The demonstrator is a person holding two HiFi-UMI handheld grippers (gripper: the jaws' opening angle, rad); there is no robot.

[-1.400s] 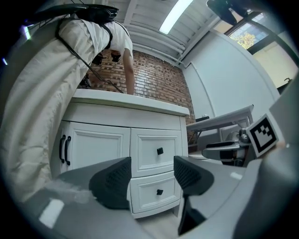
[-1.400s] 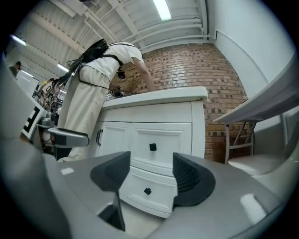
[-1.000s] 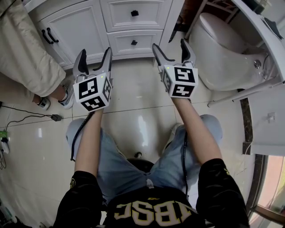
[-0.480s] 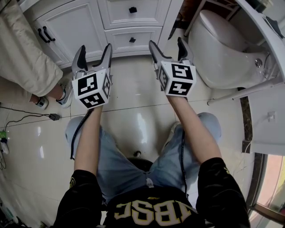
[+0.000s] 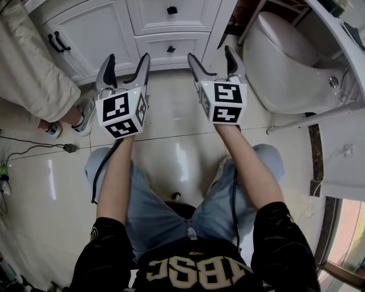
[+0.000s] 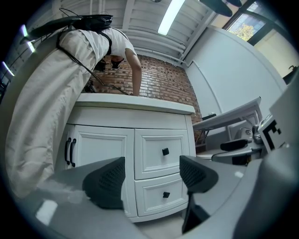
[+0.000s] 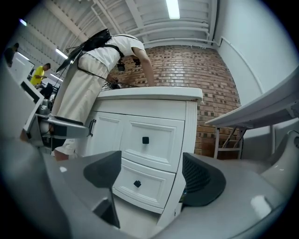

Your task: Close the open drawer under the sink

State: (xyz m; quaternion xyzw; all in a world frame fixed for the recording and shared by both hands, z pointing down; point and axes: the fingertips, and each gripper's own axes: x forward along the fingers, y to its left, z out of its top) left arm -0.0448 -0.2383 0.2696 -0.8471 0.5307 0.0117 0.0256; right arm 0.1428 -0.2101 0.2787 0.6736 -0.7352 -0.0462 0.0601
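Observation:
The white sink cabinet (image 5: 97, 28) stands ahead, with two stacked drawers. Both the upper drawer (image 5: 171, 16) and the lower drawer (image 5: 174, 47) have a black knob. In the left gripper view the upper drawer (image 6: 163, 156) and lower drawer (image 6: 163, 198) look flush with the cabinet face. The right gripper view also shows the lower drawer (image 7: 140, 179) level with the one above. My left gripper (image 5: 126, 61) (image 6: 152, 179) and right gripper (image 5: 210, 57) (image 7: 152, 176) are both open, empty, side by side above the floor, short of the drawers.
A person in beige clothes (image 5: 28, 63) leans over the counter at the left, one shoe (image 5: 85, 117) near my left gripper. A toilet (image 5: 285, 63) stands to the right, with a white frame (image 5: 342, 45) beyond. A cable and plug (image 5: 71, 149) lie on the tiled floor.
Both grippers have moved a little forward toward the cabinet. Their jaws have stayed open.

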